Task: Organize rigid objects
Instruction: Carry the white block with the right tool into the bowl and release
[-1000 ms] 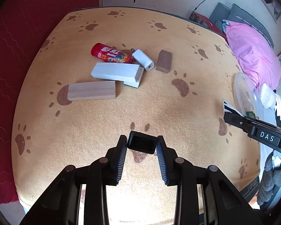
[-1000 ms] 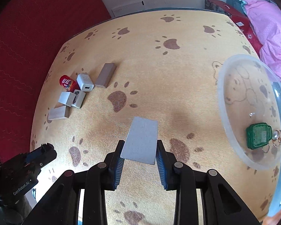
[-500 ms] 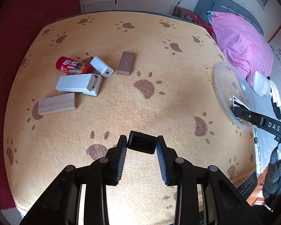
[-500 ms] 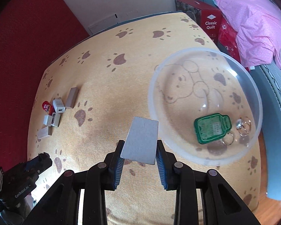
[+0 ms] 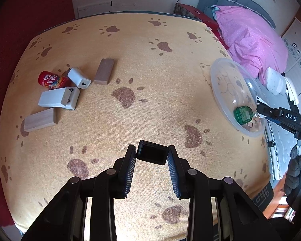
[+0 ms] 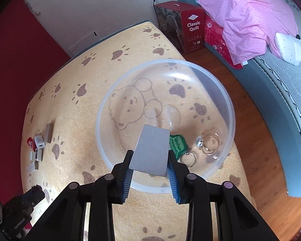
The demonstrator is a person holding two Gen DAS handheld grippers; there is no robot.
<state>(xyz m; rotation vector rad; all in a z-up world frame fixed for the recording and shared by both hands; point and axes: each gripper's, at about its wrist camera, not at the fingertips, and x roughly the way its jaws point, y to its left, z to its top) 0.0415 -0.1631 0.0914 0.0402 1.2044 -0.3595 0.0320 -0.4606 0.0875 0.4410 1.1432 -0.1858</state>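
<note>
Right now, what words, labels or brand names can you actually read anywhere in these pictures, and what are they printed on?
"Classic Quilt": on the red box on the floor beyond the table.
"DAS": on the right gripper's black body, seen from the left wrist view.
"GenRobot.AI": on the left gripper's black body, seen from the right wrist view.
Red can: white and small lettering, too blurred to read.
Green tag in the clear bowl: no legible text.

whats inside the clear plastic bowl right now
Inside the clear bowl lie a green keychain tag and metal key rings. The grey block in the right gripper covers part of the tag and bowl floor.
</note>
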